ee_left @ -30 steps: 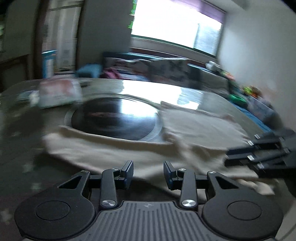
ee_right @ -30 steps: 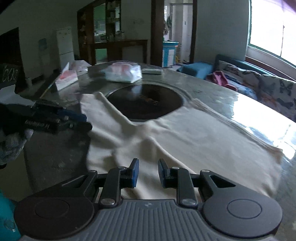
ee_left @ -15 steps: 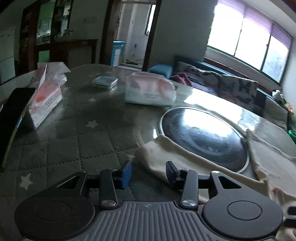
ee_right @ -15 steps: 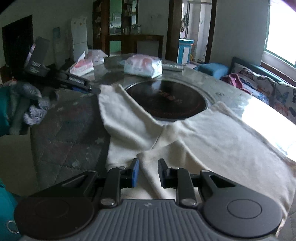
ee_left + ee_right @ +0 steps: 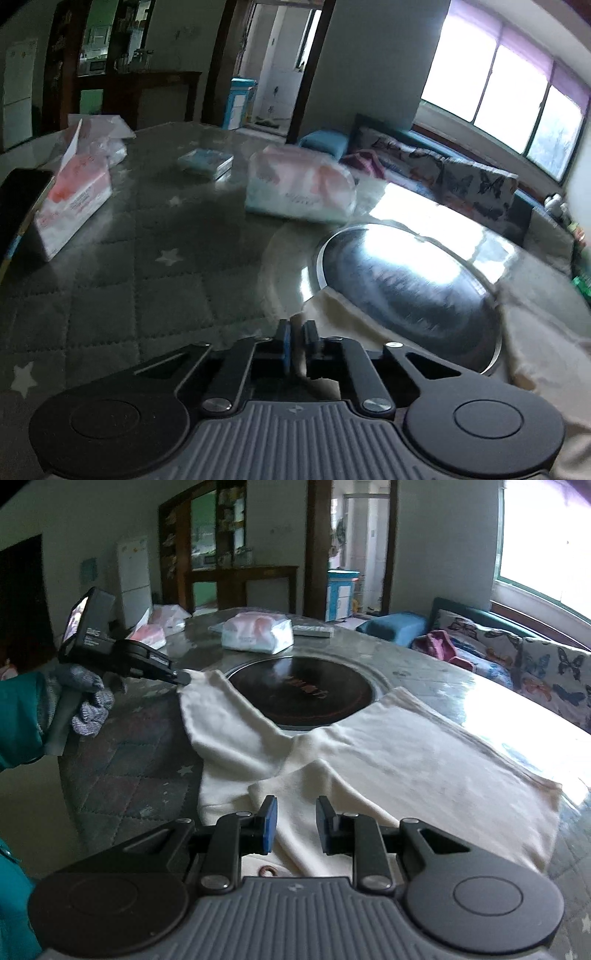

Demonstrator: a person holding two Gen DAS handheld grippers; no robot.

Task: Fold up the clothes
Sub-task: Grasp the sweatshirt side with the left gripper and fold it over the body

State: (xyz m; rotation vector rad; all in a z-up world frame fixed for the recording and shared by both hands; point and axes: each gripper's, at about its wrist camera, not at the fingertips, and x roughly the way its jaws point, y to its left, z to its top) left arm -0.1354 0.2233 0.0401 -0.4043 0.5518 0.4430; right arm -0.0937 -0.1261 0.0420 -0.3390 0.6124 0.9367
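A: The worktop is round and quilted, and the cream garment lies spread over it, partly across the dark hob disc.

B: And the grippers?

A: The left gripper has just been closing; its fingers now pinch the sleeve end at the garment's far left. The right gripper hovers over the near hem, fingers slightly apart, holding nothing.

B: Best move, I'd say: lift that sleeve low, carry it inward, lay it flat, while the right one pins the body.
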